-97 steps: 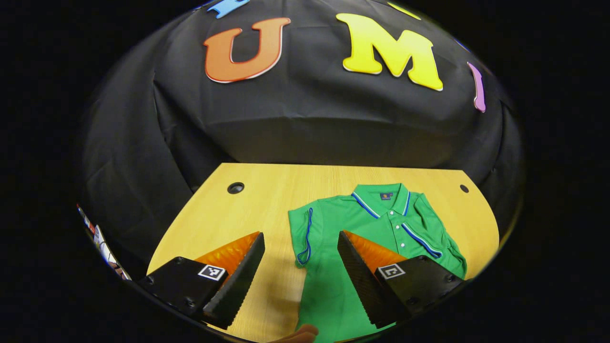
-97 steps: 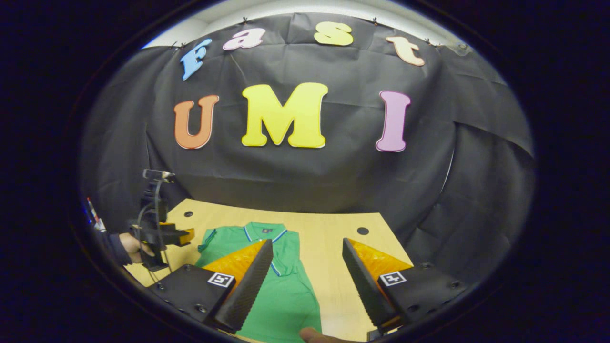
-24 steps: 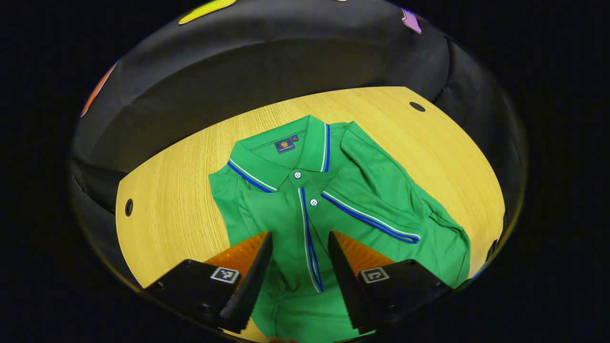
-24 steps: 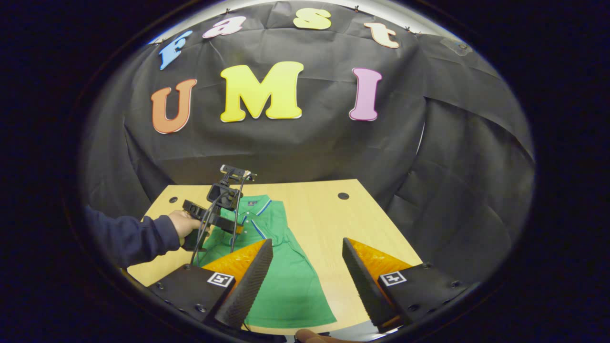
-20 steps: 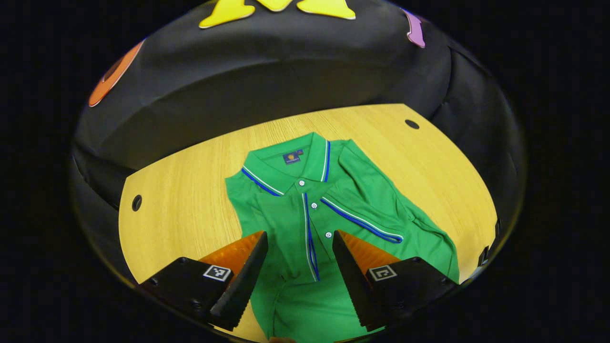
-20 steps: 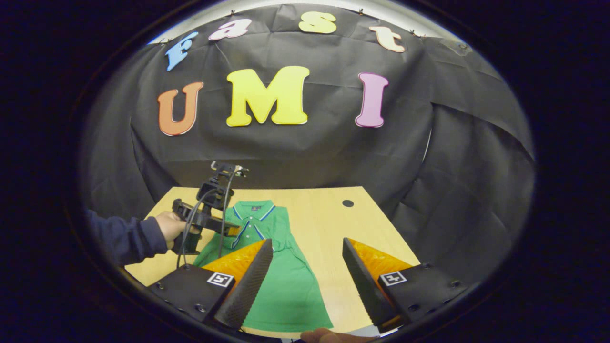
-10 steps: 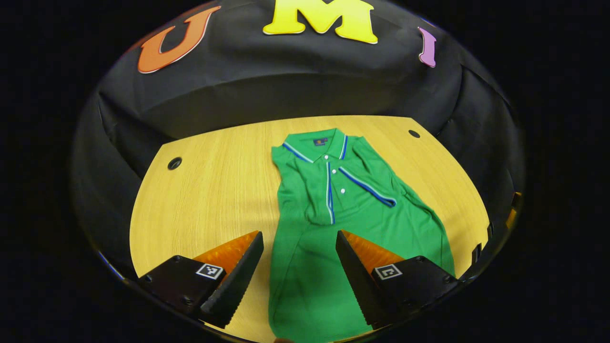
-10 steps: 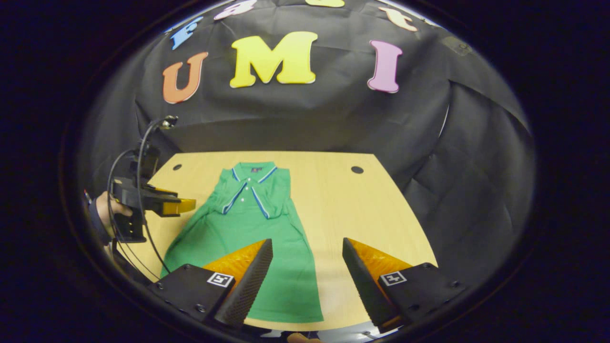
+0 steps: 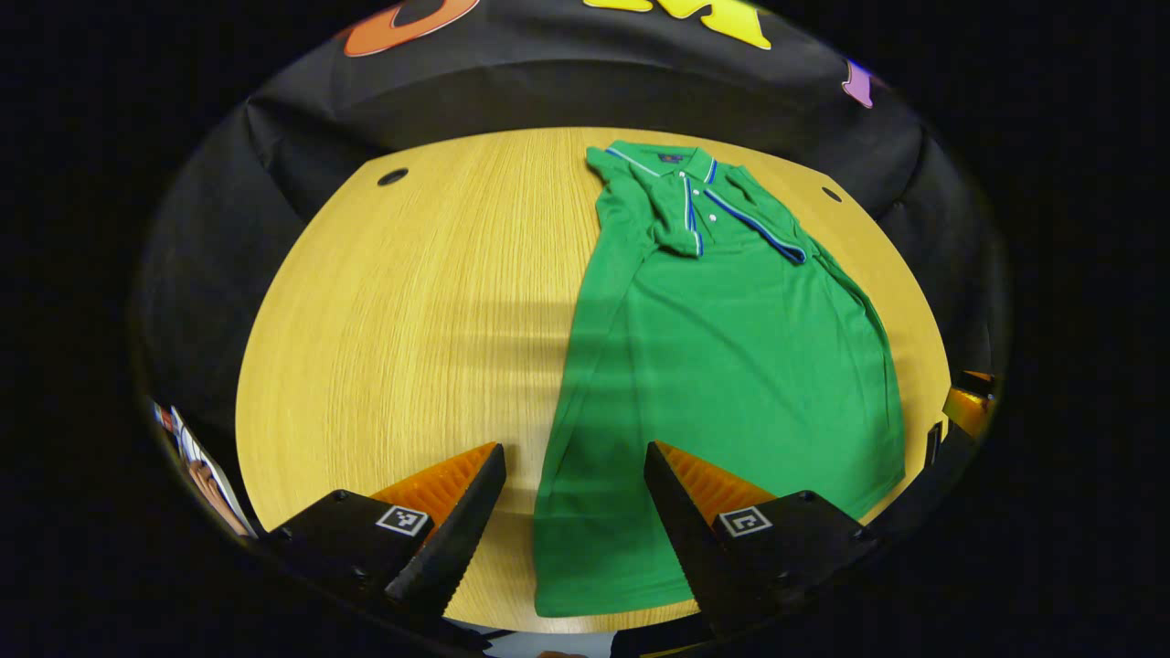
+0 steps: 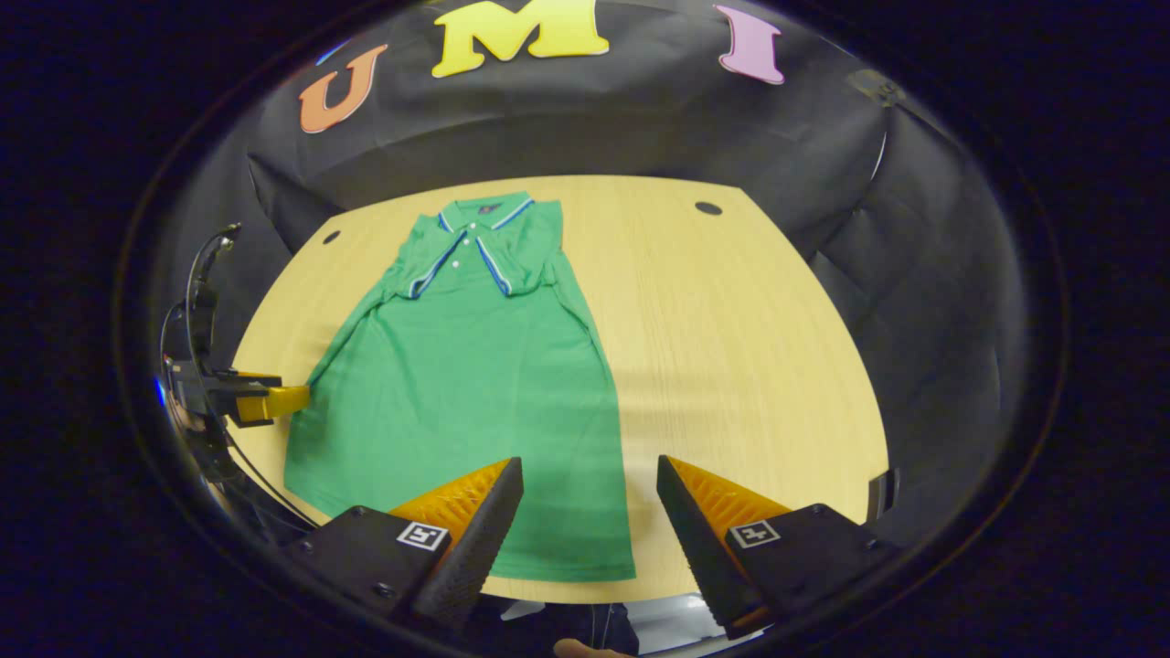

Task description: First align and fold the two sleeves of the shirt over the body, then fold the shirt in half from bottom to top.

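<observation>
- Now both sleeves lie folded across the chest of the green polo shirt (image 9: pixel 731 347), which is flat on the wooden table (image 9: pixel 411 302), collar toward the far edge.
- Left gripper (image 9: pixel 571 512) and right gripper (image 10: pixel 590 521) hover spread wide, empty, over the hem corners.
- Risk: an uneven or one-layer pinch could skew the fold and drag the sleeves loose.
- Black cloth walls the booth.

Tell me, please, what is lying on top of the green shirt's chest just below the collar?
Both sleeves lie folded over the front of the shirt, their striped cuffs meeting near the button placket. The chest fabric beneath them is covered, so it cannot be seen.
</observation>
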Demonstrator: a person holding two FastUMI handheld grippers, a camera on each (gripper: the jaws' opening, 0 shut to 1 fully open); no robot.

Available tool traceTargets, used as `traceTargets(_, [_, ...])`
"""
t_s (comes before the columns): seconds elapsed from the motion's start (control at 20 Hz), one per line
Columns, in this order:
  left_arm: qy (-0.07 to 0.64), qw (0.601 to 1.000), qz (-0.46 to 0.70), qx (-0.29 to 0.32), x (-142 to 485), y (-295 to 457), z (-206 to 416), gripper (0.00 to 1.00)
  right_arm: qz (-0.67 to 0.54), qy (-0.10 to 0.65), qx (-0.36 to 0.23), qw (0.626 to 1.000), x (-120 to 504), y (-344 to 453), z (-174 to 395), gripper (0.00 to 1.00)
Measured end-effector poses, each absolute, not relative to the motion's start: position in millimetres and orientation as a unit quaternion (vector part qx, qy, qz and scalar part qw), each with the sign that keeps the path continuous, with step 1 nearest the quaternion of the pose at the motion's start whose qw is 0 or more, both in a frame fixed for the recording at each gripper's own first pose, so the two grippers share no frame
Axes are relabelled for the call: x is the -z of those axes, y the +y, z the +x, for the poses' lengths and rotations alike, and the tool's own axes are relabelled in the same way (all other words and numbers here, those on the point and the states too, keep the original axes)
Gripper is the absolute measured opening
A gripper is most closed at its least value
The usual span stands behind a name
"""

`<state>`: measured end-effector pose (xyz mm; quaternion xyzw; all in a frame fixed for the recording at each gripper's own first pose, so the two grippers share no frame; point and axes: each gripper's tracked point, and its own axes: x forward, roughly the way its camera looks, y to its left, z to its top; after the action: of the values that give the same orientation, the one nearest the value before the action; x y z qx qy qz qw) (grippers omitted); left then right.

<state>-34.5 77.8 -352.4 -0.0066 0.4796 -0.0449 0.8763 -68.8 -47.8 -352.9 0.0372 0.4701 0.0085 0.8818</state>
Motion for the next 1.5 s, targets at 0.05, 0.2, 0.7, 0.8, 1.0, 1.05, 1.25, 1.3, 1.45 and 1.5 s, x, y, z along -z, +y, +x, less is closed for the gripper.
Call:
traceTargets(0.05, [0.49, 0.87, -0.011, 0.041, 360, 82, -48, 0.99, 0.035, 0.483, -0.006, 0.875, 363, -49, -76, 0.95])
traceTargets(0.2, [0.523, 0.851, -0.033, 0.018, 374, 96, -79, 0.99, 0.029, 0.526, -0.003, 0.85, 390, -52, -98, 0.93])
traceTargets(0.7, [0.603, 0.796, -0.04, 0.025, 384, 82, -117, 1.0, 0.03, 0.609, -0.005, 0.793, 435, -45, -142, 0.95])
traceTargets(0.8, [0.61, 0.792, -0.023, 0.025, 385, 81, -116, 0.97, 0.031, 0.618, -0.005, 0.785, 440, -44, -144, 0.93])
traceTargets(1.0, [0.626, 0.779, -0.016, 0.024, 388, 80, -119, 0.96, 0.029, 0.633, -0.003, 0.774, 445, -43, -145, 0.93])
traceTargets(1.05, [0.631, 0.775, -0.016, 0.023, 387, 79, -120, 0.96, 0.027, 0.636, -0.004, 0.771, 445, -43, -144, 0.92])
traceTargets(1.25, [0.648, 0.761, -0.026, 0.012, 387, 78, -119, 0.97, 0.023, 0.66, -0.006, 0.751, 445, -42, -143, 0.93])
traceTargets(1.3, [0.656, 0.754, -0.019, 0.018, 389, 77, -120, 0.97, 0.022, 0.669, -0.006, 0.743, 446, -42, -143, 0.96])
traceTargets(1.45, [0.671, 0.741, -0.018, 0.023, 388, 78, -121, 0.97, 0.02, 0.688, -0.011, 0.726, 445, -43, -142, 0.96])
traceTargets(1.5, [0.674, 0.739, -0.016, 0.023, 388, 77, -119, 0.97, 0.021, 0.691, -0.01, 0.722, 446, -43, -142, 0.96])
